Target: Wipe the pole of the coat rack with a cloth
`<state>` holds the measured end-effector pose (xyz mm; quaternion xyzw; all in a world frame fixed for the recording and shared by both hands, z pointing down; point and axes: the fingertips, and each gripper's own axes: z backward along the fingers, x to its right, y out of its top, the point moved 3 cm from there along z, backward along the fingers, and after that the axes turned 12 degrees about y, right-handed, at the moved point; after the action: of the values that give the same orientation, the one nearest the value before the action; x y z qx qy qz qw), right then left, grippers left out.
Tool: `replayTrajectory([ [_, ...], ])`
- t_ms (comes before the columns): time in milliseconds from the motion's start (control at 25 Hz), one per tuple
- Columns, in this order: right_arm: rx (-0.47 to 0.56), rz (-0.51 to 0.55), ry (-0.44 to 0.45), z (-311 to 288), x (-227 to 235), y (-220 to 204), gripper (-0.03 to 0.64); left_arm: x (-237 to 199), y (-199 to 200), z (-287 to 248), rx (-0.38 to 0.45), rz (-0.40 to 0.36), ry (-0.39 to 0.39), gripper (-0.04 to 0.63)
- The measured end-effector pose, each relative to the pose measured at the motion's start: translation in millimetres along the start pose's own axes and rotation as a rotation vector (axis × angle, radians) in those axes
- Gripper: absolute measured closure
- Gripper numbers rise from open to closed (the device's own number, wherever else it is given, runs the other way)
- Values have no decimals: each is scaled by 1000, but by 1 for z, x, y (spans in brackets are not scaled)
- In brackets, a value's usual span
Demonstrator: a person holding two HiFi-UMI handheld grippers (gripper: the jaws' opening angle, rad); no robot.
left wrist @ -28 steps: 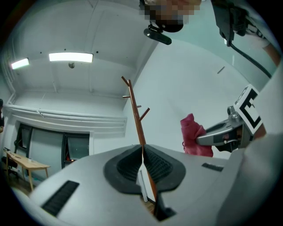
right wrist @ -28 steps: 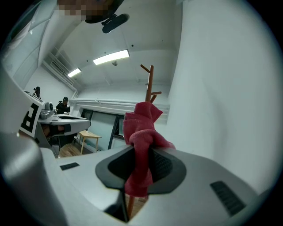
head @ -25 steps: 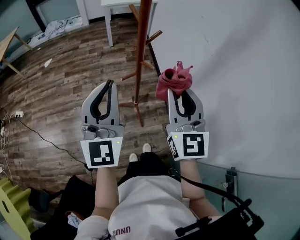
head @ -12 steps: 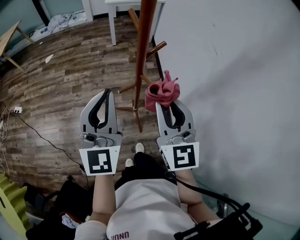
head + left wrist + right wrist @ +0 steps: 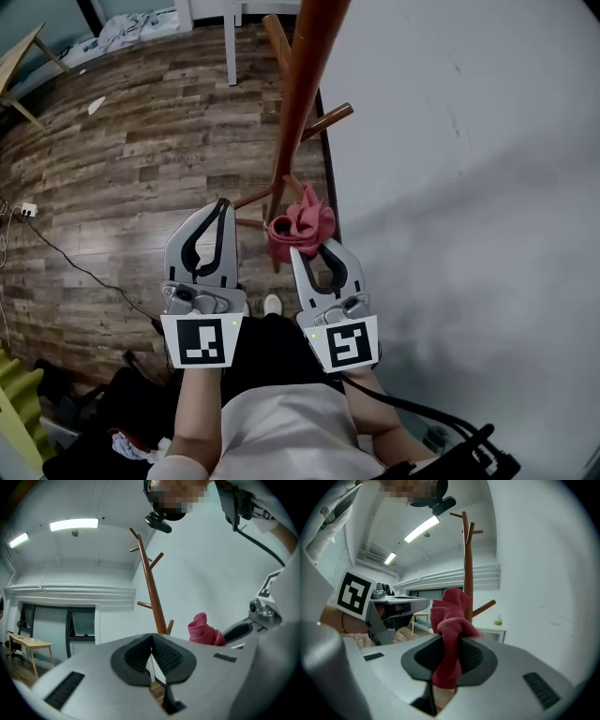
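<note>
1. Right hand-held gripper (image 5: 312,246) with the red cloth (image 5: 300,223) has swung in toward the coat rack pole (image 5: 305,94) since a second ago; cloth now just beside the pole, contact unclear
2. Right jaws clamped on the cloth, bunch sticking out past the tips
3. Left hand-held gripper (image 5: 220,204) pinched together on nothing, on the pole's other side, a bit farther off
4. Pole's long axis is upright, just ahead of the cloth; right hand is nearer, so probably press on, then stroke along the length
</note>
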<state>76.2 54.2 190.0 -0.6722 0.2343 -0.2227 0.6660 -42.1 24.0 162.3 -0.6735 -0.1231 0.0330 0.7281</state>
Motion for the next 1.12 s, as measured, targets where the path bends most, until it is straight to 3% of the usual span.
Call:
replayTrajectory([
  [480,-157,41,-80,-22,12,-68,532,3,-38,-16,-18,-33,-108,580],
  [1120,-251,83,-150,-51,45,-104,532,-1,-69,-30,-65,17,-126,580],
])
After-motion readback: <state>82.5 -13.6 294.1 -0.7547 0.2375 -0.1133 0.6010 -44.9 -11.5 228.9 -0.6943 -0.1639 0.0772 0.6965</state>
